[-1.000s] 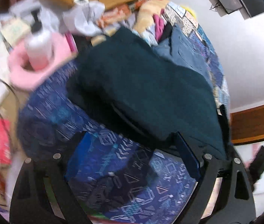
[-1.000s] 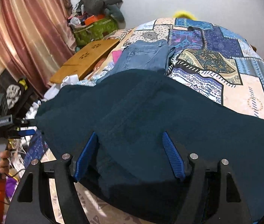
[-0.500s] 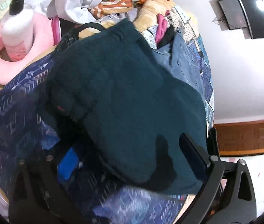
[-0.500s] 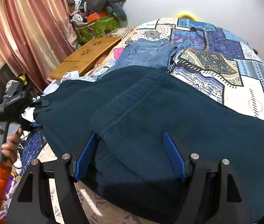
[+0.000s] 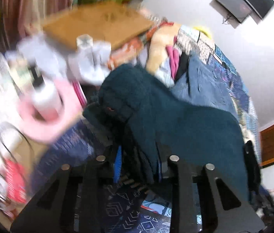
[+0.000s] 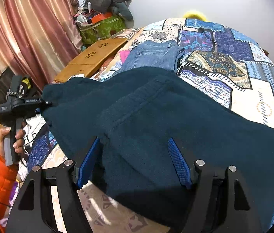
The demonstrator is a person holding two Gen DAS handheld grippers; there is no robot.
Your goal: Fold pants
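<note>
Left-hand tongs first: had just drawn the jaws of the left gripper (image 5: 140, 165) in on a bunched edge of the dark teal pants (image 5: 175, 120), with thick cloth pinched between the narrow-set pads. Caught the same tool in the right wrist view at the left end of the garment, carried by a hand (image 6: 10, 136) in an orange sleeve. Held the right gripper (image 6: 133, 165) released, jaws wide, straddling the near edge of the pants with cloth between the pads but, as far as could be told, not squeezed.

Found the pants spread over the near part of the patchwork bedspread (image 6: 234, 77), a ribbed, stitched band showing across the top layer and the left end gathered at the clamp. Noted folded jeans (image 6: 156, 54) just beyond on the far side, and a wooden lap desk (image 6: 94, 58) farther left.

Judged the fabric to be fleece: soft, thick, fairly light, floppy, not slippery, nothing fragile. Expected sag between two holds and bulk where layers double, so favoured a deep bite over a fingertip nip. Reckoned the best holds to lie at the corners along stitched bands, one per gripper, for carrying an edge over evenly. Feared that a one-sided lift would drag the lower layer askew.
</note>
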